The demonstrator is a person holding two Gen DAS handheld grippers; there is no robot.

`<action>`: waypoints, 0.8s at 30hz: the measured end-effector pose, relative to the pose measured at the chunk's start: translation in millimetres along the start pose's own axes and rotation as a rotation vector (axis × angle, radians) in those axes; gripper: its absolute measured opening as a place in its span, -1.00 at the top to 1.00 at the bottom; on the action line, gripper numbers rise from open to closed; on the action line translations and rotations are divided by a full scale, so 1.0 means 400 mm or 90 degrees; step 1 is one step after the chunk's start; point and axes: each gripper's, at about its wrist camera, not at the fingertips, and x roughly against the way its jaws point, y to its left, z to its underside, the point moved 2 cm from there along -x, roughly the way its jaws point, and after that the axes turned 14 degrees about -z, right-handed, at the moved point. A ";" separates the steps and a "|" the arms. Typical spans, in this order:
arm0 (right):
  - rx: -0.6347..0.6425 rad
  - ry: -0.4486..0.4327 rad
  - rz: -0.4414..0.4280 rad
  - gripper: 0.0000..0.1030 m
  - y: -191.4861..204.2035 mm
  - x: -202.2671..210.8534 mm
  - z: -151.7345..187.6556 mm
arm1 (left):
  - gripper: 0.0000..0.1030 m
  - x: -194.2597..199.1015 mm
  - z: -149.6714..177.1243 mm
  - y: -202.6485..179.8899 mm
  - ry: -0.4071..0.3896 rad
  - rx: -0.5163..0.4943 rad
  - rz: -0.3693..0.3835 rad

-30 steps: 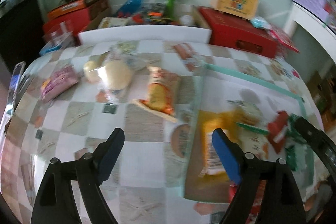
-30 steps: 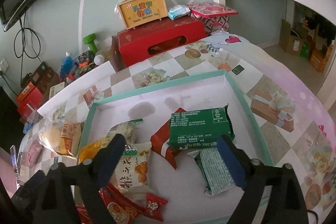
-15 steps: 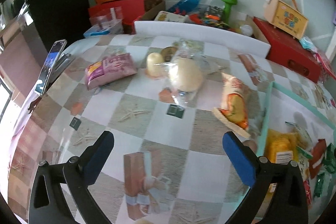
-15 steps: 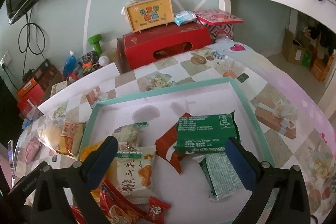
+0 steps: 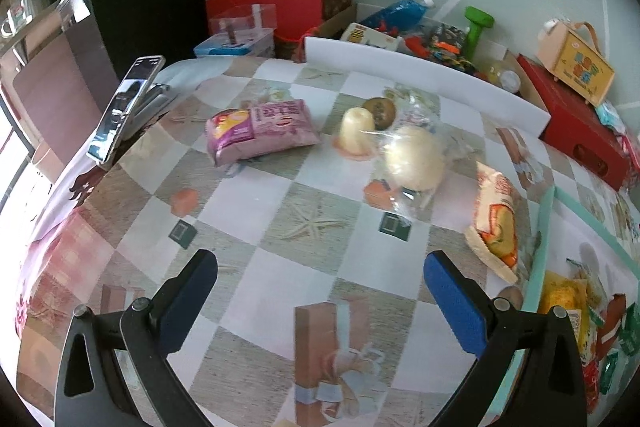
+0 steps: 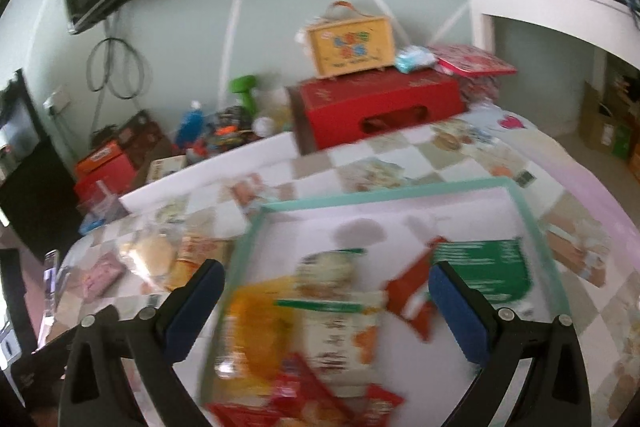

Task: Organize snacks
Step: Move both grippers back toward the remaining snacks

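Both tools gape wide and empty: left gripper (image 5: 320, 285) over the checked tablecloth (image 5: 256, 203), right gripper (image 6: 326, 293) above the tray (image 6: 384, 191).

Glossy cloth printed with starfish and gift boxes covers the table; a pale green wall, red cartons (image 5: 576, 135) and a yellow handled box (image 5: 574, 65) stand at the far side. Loose snacks lie on the cloth: a soft pink packet (image 5: 262, 129) far left, a cream jelly cup (image 5: 356, 133), a round bun in crinkly clear wrap (image 5: 414, 159), an orange pouch (image 5: 496, 223) beside the tray. Shallow and teal-rimmed, the white tray holds a flat green packet (image 6: 484, 269), red and yellow wrappers, blurred.
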 end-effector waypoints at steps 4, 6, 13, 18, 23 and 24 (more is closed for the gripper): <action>0.032 0.019 -0.057 -1.00 0.079 -0.031 0.017 | -0.99 -0.007 -0.011 0.042 -0.001 0.022 -0.013; 0.058 0.032 -0.071 -1.00 0.125 -0.050 0.031 | -0.99 -0.013 -0.014 0.062 0.001 0.028 -0.023; 0.071 0.082 -0.122 -1.00 0.210 -0.109 0.081 | -0.99 -0.038 -0.021 0.124 0.014 0.047 -0.038; 0.079 0.103 -0.136 -1.00 0.242 -0.141 0.100 | -0.99 -0.052 -0.033 0.152 0.014 0.051 -0.044; 0.098 0.105 -0.137 -1.00 0.264 -0.156 0.109 | -0.99 -0.071 -0.052 0.155 0.020 0.053 -0.035; 0.098 0.104 -0.135 -1.00 0.267 -0.158 0.108 | -0.99 -0.075 -0.058 0.152 0.020 0.050 -0.032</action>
